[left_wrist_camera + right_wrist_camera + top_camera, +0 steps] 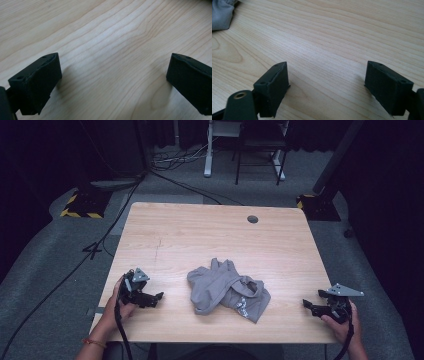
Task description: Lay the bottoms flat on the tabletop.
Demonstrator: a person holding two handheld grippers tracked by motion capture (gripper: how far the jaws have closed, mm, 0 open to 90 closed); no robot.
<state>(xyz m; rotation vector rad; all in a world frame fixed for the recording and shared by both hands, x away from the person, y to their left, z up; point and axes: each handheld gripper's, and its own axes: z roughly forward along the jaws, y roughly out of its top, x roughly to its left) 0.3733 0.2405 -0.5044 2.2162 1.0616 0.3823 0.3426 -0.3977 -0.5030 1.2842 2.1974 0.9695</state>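
1. A crumpled grey garment point(228, 290) lies on the surface point(200, 230), near its front edge, between the two grippers.
2. The left gripper point(159, 296) rests at the front left, fingers point(37, 80) wide apart with bare wood between them.
3. The right gripper point(305, 304) sits at the front right, fingers point(272, 85) apart, nothing between them.
4. A round hole point(252, 219) marks the far edge; cables point(180, 157) trail on the floor beyond.

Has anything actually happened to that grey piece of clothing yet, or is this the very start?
It looks like the very start. The grey garment lies crumpled in a heap on the wooden table, not spread or folded. Nothing is in hand: the left gripper and right gripper rest on either side of it, jaws open and empty above bare wood. Whatever is to be done with the cloth is all still ahead.
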